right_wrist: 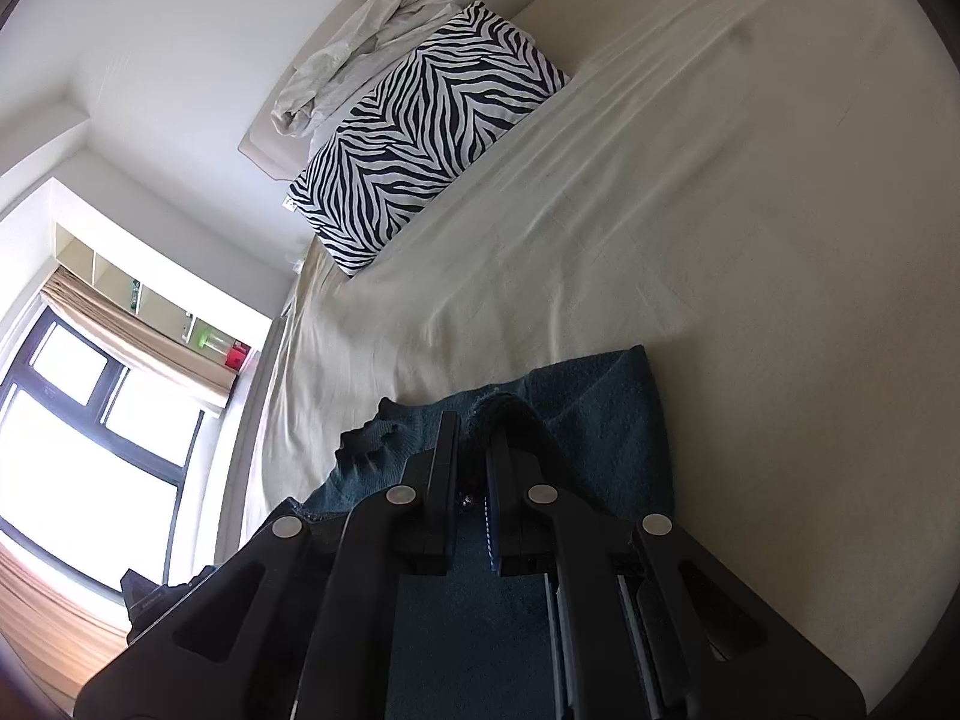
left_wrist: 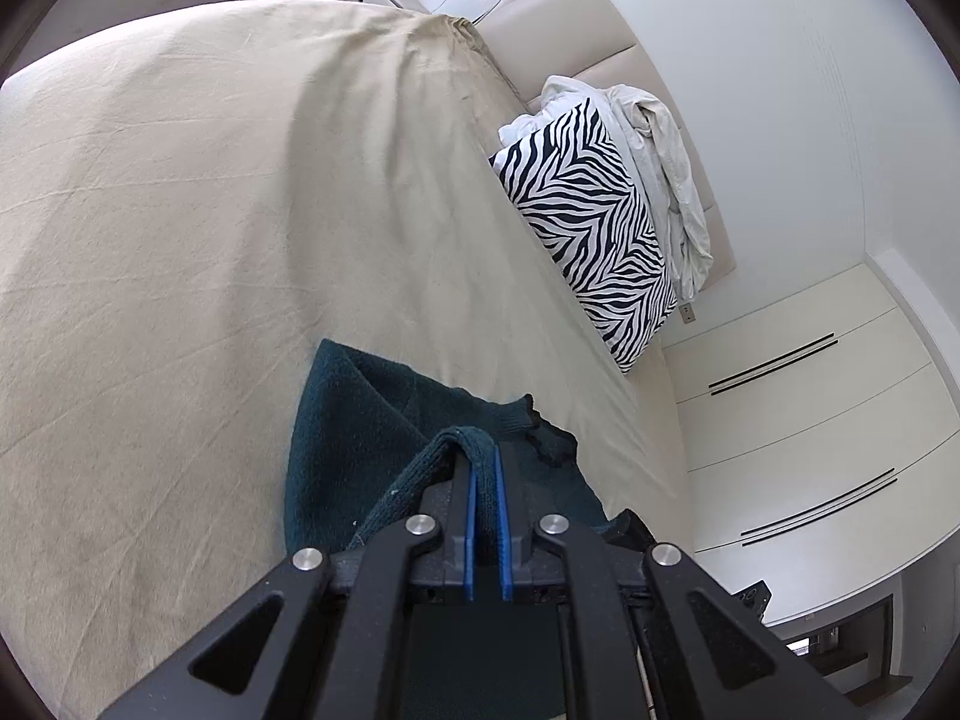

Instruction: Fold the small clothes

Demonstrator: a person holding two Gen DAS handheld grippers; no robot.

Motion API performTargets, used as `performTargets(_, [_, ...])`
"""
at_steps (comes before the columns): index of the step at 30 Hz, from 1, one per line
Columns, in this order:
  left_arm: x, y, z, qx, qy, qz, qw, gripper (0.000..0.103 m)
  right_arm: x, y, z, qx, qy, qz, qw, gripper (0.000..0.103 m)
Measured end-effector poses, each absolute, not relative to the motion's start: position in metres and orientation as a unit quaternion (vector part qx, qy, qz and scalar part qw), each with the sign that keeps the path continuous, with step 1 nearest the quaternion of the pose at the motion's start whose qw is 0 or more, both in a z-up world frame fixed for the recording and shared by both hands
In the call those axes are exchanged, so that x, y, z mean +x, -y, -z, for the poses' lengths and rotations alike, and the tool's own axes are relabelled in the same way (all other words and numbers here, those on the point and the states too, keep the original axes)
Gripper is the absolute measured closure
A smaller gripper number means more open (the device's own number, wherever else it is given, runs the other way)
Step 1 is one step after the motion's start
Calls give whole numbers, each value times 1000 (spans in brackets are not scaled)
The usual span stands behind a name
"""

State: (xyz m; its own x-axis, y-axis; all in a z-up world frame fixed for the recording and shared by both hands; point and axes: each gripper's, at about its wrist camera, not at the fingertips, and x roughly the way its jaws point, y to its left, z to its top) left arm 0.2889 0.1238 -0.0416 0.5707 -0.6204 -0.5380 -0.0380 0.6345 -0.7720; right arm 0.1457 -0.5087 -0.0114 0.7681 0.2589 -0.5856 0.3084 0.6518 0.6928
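A dark teal knitted garment [left_wrist: 354, 438] lies partly on the beige bed sheet [left_wrist: 180, 240], its near part lifted. My left gripper [left_wrist: 486, 456] is shut on a fold of its edge, which loops over the blue pads. In the right wrist view the same teal garment [right_wrist: 600, 420] spreads out ahead, with a dark scalloped trim at the left. My right gripper [right_wrist: 474, 432] is shut on another fold of it, the cloth bunched between the black fingers. How much of the garment hangs below the grippers is hidden.
A zebra-striped pillow [left_wrist: 594, 240] [right_wrist: 420, 132] lies at the head of the bed with crumpled white bedding [left_wrist: 660, 156] [right_wrist: 372, 42] behind it, against a padded headboard. White wardrobe doors [left_wrist: 810, 420] stand beyond the bed's side. A window [right_wrist: 78, 438] lies past the bed's other side.
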Motion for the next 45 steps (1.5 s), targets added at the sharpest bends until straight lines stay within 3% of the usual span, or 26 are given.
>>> performTargets(4, [319,-109,65,-336,-454,150,812,91,179,521,43,427,-357,44,830,95])
performTargets(5, [321,-108,72,-331,-467,140,808,78,187,523,53,430,-369,48,822,93])
performTargets(7, [313,-109,77,-334,-462,156,806,69,197,525,71,433,-395,60,808,79])
performTargets(9, [299,-108,76,-306,-461,147,820,53,193,525,76,438,-383,54,812,49])
performTargets(11, [284,-111,74,-295,-456,140,828,48,184,524,73,423,-374,63,823,43])
performTargets(22, [215,-105,79,-197,-453,130,860,48,92,492,44,313,-387,49,866,44])
performTargets(28, [188,-101,83,-165,-447,124,870,54,50,463,46,267,-408,40,872,44])
performTargets(33, [183,-105,87,-161,-448,120,871,65,27,452,52,253,-416,45,872,44])
performTargets(37, [186,-104,89,-154,-451,119,871,67,19,451,54,247,-419,51,872,44])
performTargets(43, [182,-104,88,-149,-449,112,874,85,14,454,50,237,-414,71,876,44])
performTargets(45, [180,-103,87,-143,-447,111,876,87,16,450,53,227,-425,64,874,50])
